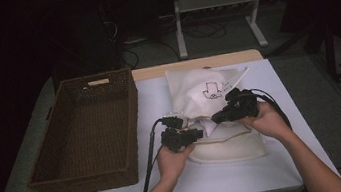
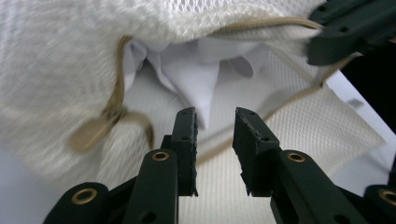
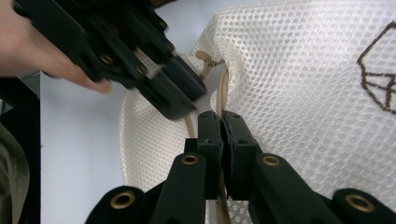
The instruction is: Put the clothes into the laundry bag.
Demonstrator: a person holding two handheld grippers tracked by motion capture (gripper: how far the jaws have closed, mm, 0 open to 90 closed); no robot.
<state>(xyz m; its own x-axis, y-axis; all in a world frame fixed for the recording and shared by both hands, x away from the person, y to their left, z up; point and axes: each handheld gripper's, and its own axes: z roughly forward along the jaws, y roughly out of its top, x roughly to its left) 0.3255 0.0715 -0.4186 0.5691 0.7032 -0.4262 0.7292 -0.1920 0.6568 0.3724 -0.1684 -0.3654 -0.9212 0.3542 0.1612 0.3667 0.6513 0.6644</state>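
A cream mesh laundry bag lies on the white table, just right of a dark wicker basket. The bag's mouth is open along a tan zipper edge, and a white garment sits inside the opening, its folds showing in the left gripper view. A dark line drawing marks the bag's far half.

Our right gripper is clenched on the tan zipper edge, with its jaws pressed together and the tan strip running up between them; in the high view it sits at the bag's right side. Our left gripper is released, with its jaws apart and nothing between them, pointing straight at the white garment through the opening. In the high view it rests at the bag's left edge.

We judge the step in hand to be getting the garment settled inside the bag while its mouth is held open. To do it well, we would keep the right gripper lifting the upper edge so the opening stays wide, and move the left gripper in low along the lower mesh layer. It should close on a thick fold of the white cloth, not on the mesh or the tan zipper pull hanging at the left of the opening. The mesh is loose and may snag the jaws, so slow travel seems wise.
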